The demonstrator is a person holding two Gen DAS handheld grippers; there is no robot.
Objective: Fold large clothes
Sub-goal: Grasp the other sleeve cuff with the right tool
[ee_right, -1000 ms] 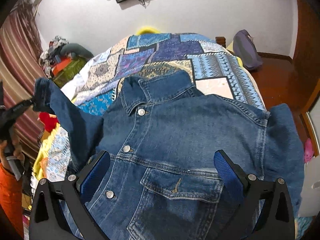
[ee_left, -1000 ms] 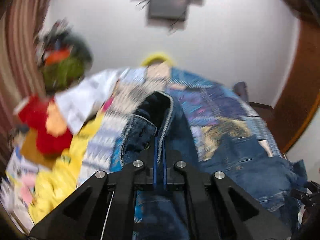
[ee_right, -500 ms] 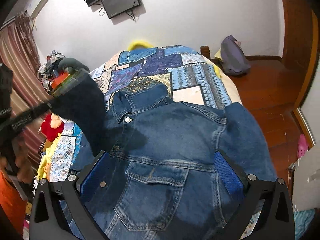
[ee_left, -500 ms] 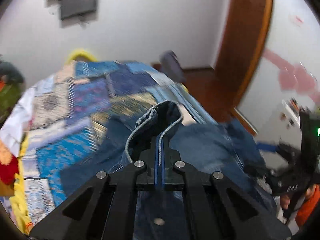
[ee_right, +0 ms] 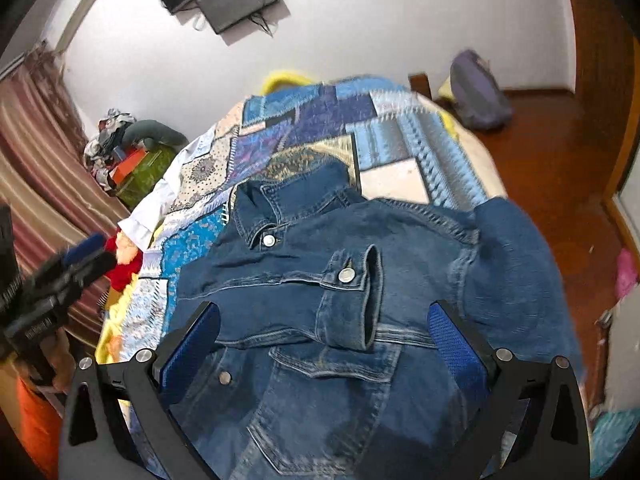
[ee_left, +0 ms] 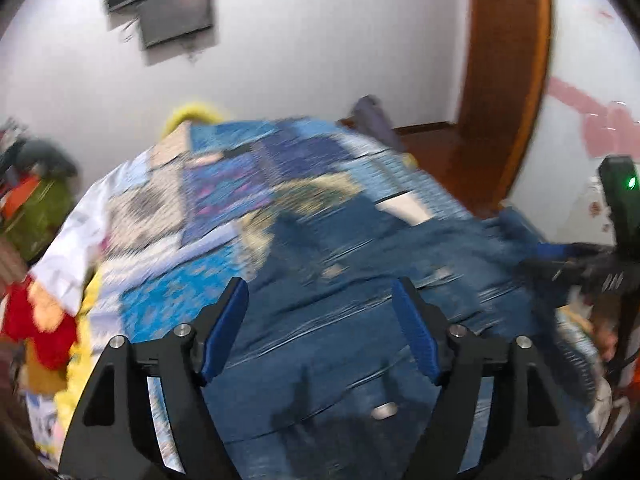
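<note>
- left tongs (ee_left: 320, 320) opening, nothing between them, above the jacket (ee_right: 360, 300); the sleeve (ee_right: 344, 304) across its chest could slide off
- right tongs (ee_right: 324, 340) spread, empty; snagging that sleeve would undo the fold

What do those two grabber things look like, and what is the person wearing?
Both are black plastic. The left gripper and right gripper each have two angular arms with silver bolts, ending in fingers faced with bumpy bright-blue pads. The right one's tall black body carries a small green light. An orange garment shows below the left one.
</note>
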